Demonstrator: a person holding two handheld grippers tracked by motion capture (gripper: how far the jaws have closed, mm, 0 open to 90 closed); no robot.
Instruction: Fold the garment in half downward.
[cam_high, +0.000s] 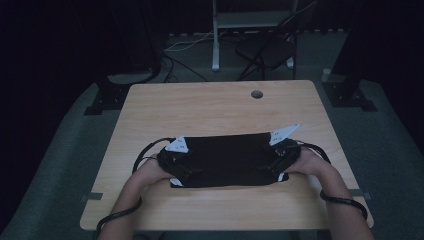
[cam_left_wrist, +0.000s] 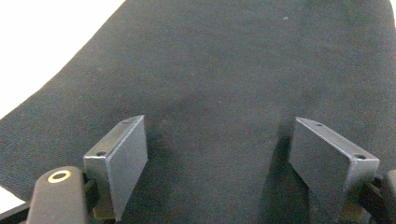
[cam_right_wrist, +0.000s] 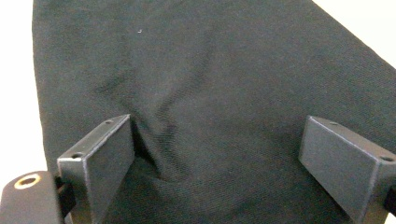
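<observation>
Both tools spread a black cloth on the surface

The black cloth (cam_high: 225, 160) lies flat in the lower middle of the high view, on the light wooden surface (cam_high: 210, 107); the left tool (cam_high: 176, 162) sits at its left edge, the right tool (cam_high: 279, 159) at its right; each stands wide open over the fabric, jaws apart, gripping nothing; smoothing or folding looks to be the step in hand; next, each would need to close on an edge; a small crease lies by the right tool's jaw; a cable hole (cam_high: 257, 94) sits well apart, nothing blocks.
</observation>
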